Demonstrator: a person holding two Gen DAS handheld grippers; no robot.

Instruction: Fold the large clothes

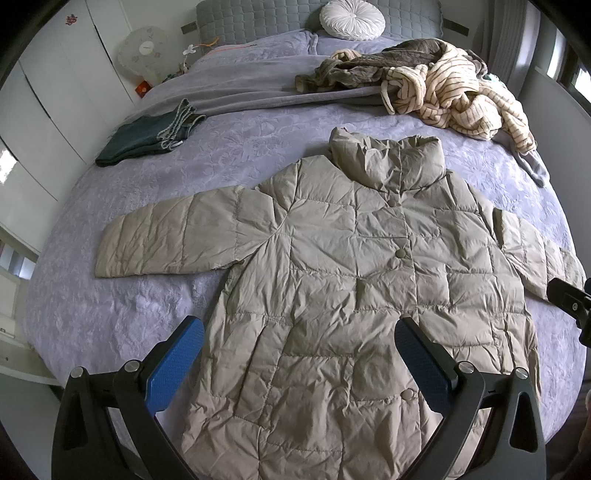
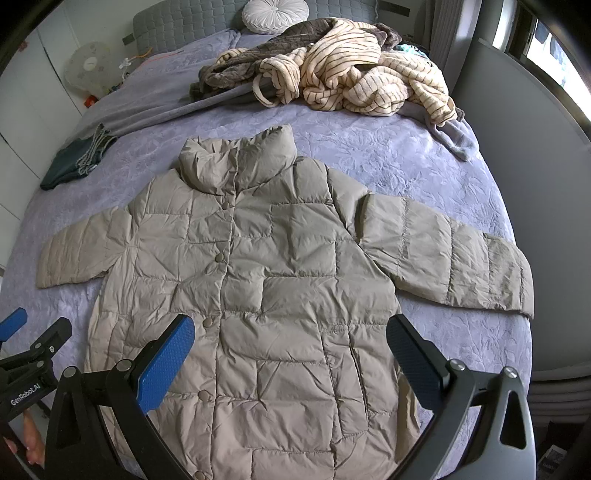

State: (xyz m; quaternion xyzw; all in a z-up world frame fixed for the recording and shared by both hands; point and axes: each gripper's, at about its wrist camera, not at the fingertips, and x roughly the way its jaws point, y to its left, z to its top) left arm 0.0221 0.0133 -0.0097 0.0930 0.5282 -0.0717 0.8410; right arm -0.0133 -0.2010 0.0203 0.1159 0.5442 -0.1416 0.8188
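Observation:
A beige quilted puffer coat (image 1: 332,266) lies flat, front up and buttoned, on the purple bed, with both sleeves spread out to the sides and the collar toward the headboard. It also shows in the right wrist view (image 2: 258,280). My left gripper (image 1: 299,332) is open and empty, hovering over the coat's lower left part. My right gripper (image 2: 290,332) is open and empty, hovering over the coat's lower right part. The left gripper also shows at the left edge of the right wrist view (image 2: 22,339).
A pile of striped cream and brown clothes (image 1: 436,81) lies at the far right of the bed (image 1: 92,314). Folded dark jeans (image 1: 147,136) lie at the far left. A round white cushion (image 1: 352,18) rests by the headboard. A fan (image 1: 142,51) stands left.

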